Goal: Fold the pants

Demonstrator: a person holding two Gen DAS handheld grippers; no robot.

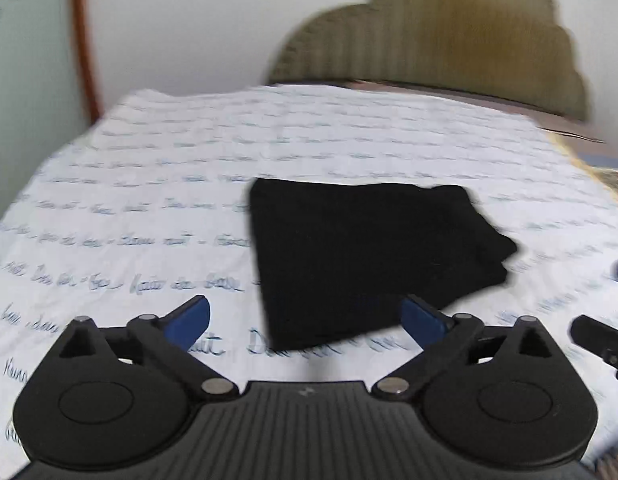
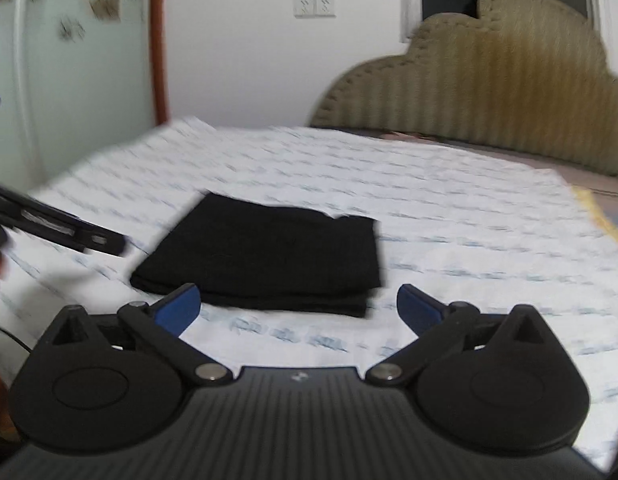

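Observation:
The black pants (image 1: pixel 361 256) lie folded into a compact, layered rectangle on the white bedsheet (image 1: pixel 149 200) with blue script. They also show in the right wrist view (image 2: pixel 269 256). My left gripper (image 1: pixel 305 320) is open and empty, held just above the near edge of the pants. My right gripper (image 2: pixel 297 308) is open and empty, just short of the folded edge. The right gripper's body shows at the right edge of the left wrist view (image 1: pixel 601 340). The left gripper shows at the left of the right wrist view (image 2: pixel 69 232).
A padded olive headboard (image 1: pixel 449 40) stands at the far end of the bed, also in the right wrist view (image 2: pixel 489 88). A white wall with a switch plate (image 2: pixel 315 7) lies behind. A pale cabinet door with a wooden frame (image 2: pixel 157 40) stands to the left.

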